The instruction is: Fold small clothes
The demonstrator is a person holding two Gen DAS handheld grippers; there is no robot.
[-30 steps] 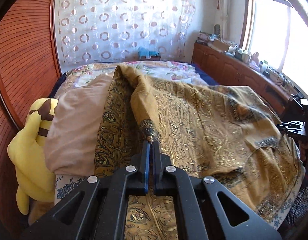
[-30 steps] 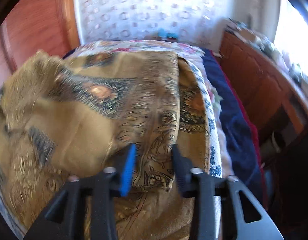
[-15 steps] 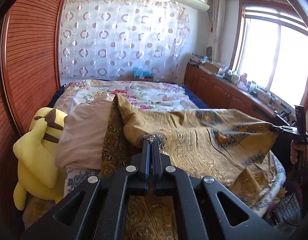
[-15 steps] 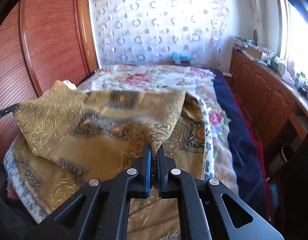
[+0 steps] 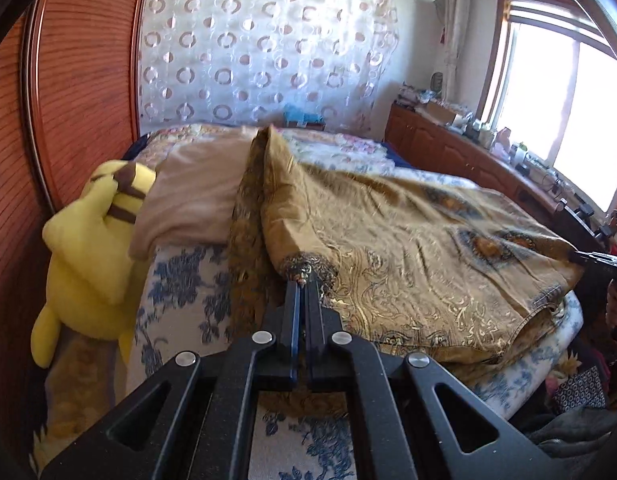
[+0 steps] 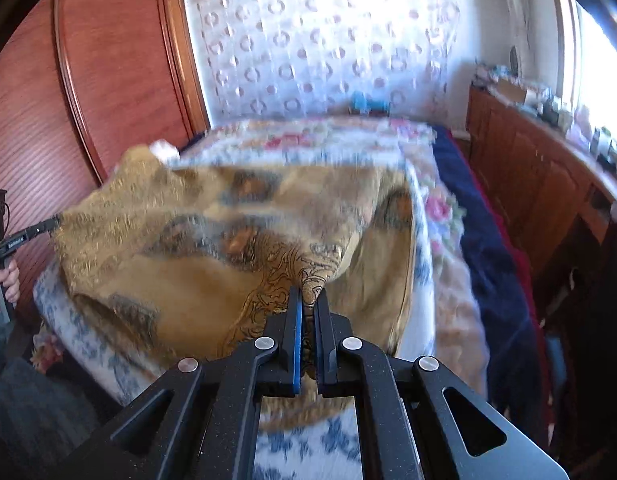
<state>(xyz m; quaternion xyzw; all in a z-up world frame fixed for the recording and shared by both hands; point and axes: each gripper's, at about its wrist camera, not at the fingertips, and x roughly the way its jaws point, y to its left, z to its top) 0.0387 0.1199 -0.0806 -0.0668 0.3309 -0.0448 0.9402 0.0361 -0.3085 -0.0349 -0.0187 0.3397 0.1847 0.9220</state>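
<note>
A: Left wrist view: the left gripper (image 5: 303,280) is clamped on a corner of the gold patterned garment (image 5: 420,248), which is spread over the bed (image 5: 180,304).

B: Right wrist view: the right gripper (image 6: 308,298) pinches the opposite corner. I'd keep both corners level and the edge taut, so the fold lands square.

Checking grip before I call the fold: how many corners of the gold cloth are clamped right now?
2. The left gripper is shut on one corner of the gold cloth; the right gripper is shut on another, nearer the window side. Other corners may be hidden in the folds.
</note>
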